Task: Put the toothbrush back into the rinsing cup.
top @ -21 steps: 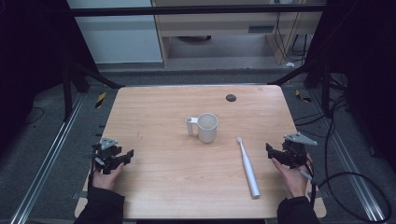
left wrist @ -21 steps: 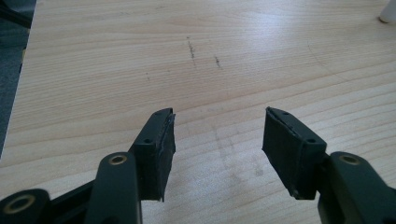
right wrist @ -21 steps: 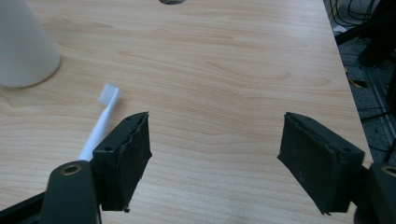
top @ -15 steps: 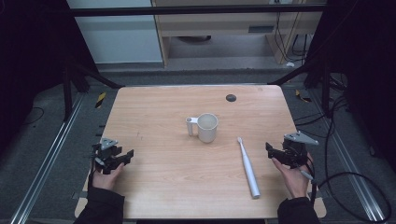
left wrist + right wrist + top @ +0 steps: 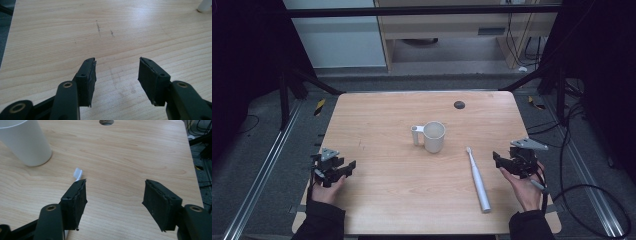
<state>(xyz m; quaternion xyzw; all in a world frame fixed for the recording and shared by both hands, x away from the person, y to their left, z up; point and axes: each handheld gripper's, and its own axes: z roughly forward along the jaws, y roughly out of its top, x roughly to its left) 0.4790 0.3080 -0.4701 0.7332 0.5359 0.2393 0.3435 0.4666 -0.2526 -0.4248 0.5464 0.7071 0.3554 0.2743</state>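
A white mug (image 5: 432,136) stands upright near the middle of the wooden table (image 5: 377,125), handle to its left; its side shows in the right gripper view as the mug (image 5: 25,142). A white electric toothbrush (image 5: 477,177) lies flat to the mug's right, head pointing away from me; its brush head (image 5: 77,173) peeks past my right gripper's left jaw. My left gripper (image 5: 343,169) rests at the table's left edge, open and holding nothing (image 5: 116,75). Open and with nothing in its jaws, my right gripper (image 5: 501,161) hovers just right of the toothbrush (image 5: 115,197).
A dark round hole (image 5: 459,104) sits in the tabletop toward the far right; the same hole (image 5: 106,122) is at the top of the right gripper view. Black frame posts and cables flank the table on both sides. Bare wood lies between the grippers and the mug.
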